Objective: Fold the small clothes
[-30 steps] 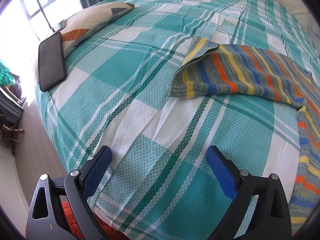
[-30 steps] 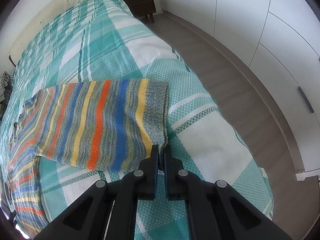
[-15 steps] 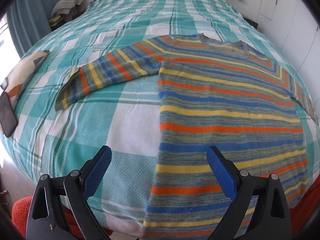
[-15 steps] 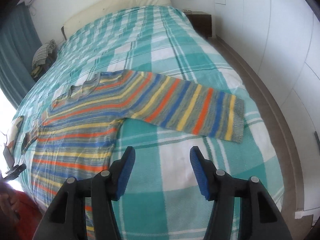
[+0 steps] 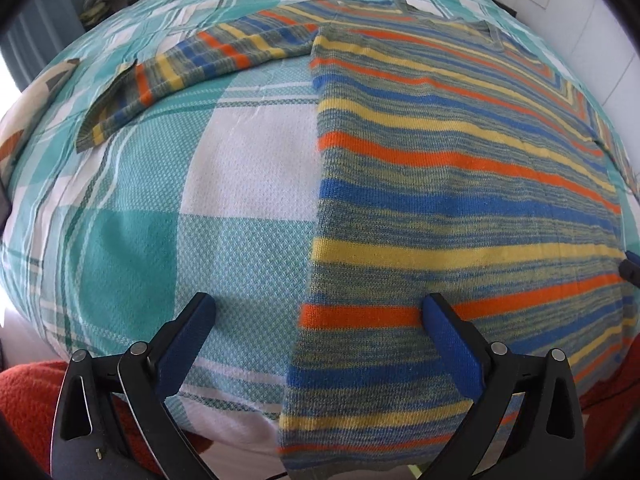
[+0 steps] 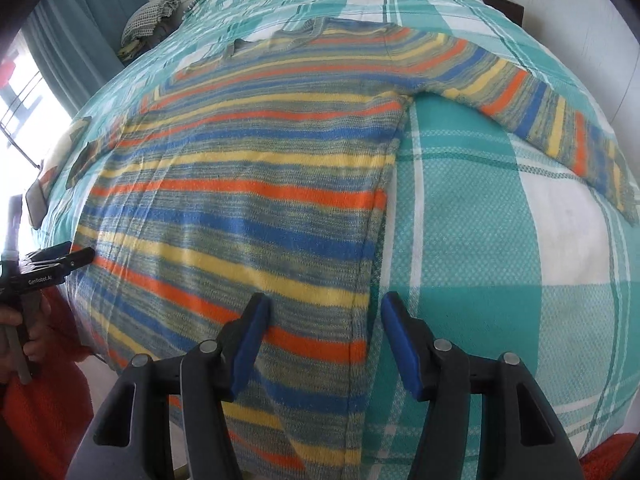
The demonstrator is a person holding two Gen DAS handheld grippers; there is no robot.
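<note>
Multicolour striped knit sweater (image 5: 460,184) spread flat on teal-and-white plaid bedspread (image 5: 224,208), sleeves out. Left gripper (image 5: 318,322) and right gripper (image 6: 325,322) — fingers wide apart, holding nothing — straddle its near side edges.

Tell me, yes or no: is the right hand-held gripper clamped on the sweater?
No. The right hand-held gripper is open, its blue pads spread either side of the sweater's side edge.
</note>
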